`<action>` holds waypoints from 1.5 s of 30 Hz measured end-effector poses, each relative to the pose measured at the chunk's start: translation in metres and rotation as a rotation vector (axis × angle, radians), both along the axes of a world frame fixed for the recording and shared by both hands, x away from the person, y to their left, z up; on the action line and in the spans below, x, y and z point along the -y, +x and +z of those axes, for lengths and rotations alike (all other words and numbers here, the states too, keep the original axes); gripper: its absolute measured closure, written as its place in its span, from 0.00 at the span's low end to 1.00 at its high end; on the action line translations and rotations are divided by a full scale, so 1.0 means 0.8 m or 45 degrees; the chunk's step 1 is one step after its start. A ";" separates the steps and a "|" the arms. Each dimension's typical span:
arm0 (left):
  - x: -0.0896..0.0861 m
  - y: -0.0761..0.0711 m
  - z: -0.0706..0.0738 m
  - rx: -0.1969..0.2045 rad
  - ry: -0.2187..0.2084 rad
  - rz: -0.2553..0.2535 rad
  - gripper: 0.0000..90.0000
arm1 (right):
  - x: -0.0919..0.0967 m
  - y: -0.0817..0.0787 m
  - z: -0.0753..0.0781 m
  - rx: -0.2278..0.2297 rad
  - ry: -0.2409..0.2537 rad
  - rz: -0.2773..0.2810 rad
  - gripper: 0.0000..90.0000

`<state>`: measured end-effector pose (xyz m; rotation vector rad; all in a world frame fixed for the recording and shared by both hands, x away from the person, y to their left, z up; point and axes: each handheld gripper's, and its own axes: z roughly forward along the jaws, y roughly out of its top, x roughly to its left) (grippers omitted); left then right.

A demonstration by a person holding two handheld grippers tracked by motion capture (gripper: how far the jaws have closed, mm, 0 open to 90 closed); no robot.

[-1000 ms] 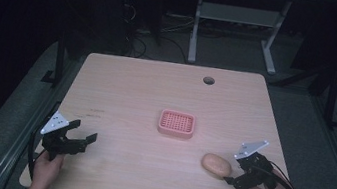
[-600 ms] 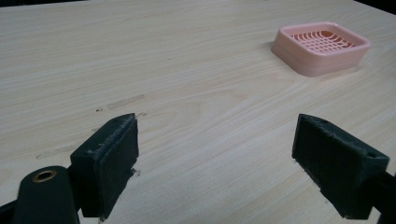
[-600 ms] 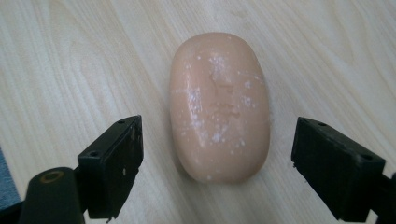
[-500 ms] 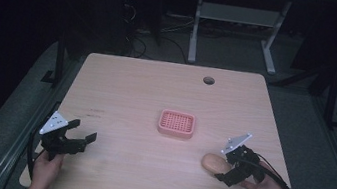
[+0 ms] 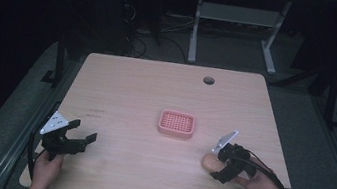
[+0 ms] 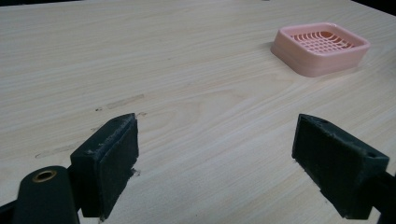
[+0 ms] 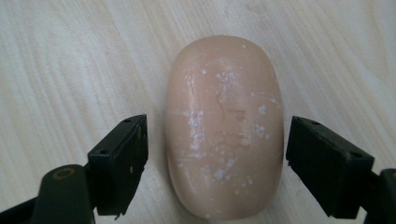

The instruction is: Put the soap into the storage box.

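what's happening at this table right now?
A person works two handheld grippers. The right gripper straddles a peach soap bar lying on the wooden table; its jaws have just been closing, with gaps still visible on both sides, so it isn't gripped yet. The left gripper hangs open over bare table. A pink slotted soap dish sits empty mid-table.

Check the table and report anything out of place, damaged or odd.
The soap bar lies bare on the table, apart from the empty pink soap dish. Its top is scuffed with white flecks. Nothing else stands out.
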<state>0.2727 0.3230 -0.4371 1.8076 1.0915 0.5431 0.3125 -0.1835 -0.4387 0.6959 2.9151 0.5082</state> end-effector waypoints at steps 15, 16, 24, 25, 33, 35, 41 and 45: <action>-0.001 -0.001 0.001 0.004 -0.001 0.001 0.16 | -0.013 0.008 -0.003 -0.026 -0.087 0.041 0.33; -0.001 -0.001 0.001 0.003 -0.003 0.000 0.16 | -0.014 0.008 -0.003 -0.025 -0.091 0.044 0.34; -0.001 -0.001 0.001 0.005 0.000 0.000 0.16 | -0.015 0.010 -0.003 -0.026 -0.105 0.048 0.35; -0.001 -0.001 0.001 0.004 0.000 -0.001 0.16 | -0.015 0.010 -0.003 -0.028 -0.104 0.047 0.35; -0.001 0.000 0.002 0.002 -0.004 0.000 0.16 | -0.016 0.010 -0.003 -0.027 -0.107 0.047 0.35; -0.001 -0.001 0.002 0.004 -0.002 -0.001 0.16 | -0.016 0.010 -0.003 -0.030 -0.112 0.046 0.35; -0.001 0.000 0.002 0.006 -0.005 -0.001 0.16 | -0.016 0.010 -0.005 -0.031 -0.112 0.049 0.35; -0.001 0.000 0.002 0.006 -0.004 -0.001 0.16 | -0.016 0.010 -0.004 -0.030 -0.114 0.053 0.35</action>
